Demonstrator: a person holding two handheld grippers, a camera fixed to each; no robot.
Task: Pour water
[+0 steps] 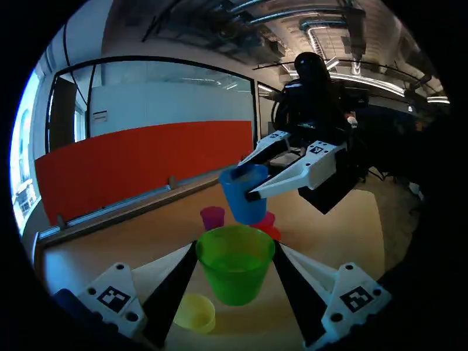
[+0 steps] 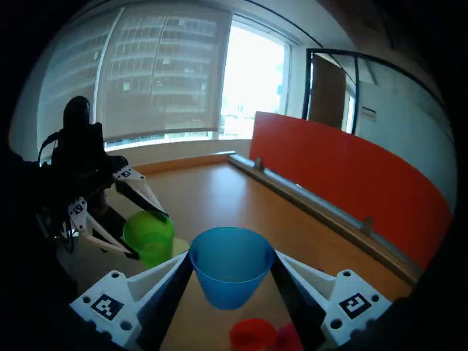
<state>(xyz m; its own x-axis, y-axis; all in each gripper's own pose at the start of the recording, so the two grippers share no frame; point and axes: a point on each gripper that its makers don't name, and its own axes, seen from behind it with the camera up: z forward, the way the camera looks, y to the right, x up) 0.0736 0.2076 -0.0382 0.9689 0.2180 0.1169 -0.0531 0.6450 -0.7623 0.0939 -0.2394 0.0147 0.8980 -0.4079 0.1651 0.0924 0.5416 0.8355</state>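
Overhead, exposed ducts (image 1: 316, 26); wooden table (image 1: 345, 228), orange partition (image 1: 146, 158), bright window (image 2: 251, 82); left tongs (image 1: 234, 250) pinch green cup (image 1: 235, 278), right tongs (image 2: 231, 257) blue cup (image 2: 231, 281).

First cup (image 1: 236, 278) clamped in the left gripper (image 1: 234, 250), centre; second cup (image 1: 241, 202), clamped in the right gripper (image 1: 248, 181), behind it at 12 o'clock, above the table (image 1: 339, 234). On the table around the first cup: near small cup (image 1: 196, 313) at 7 o'clock, far small cup (image 1: 212, 216) at 11, pair of small cups (image 1: 270, 229) at 1.
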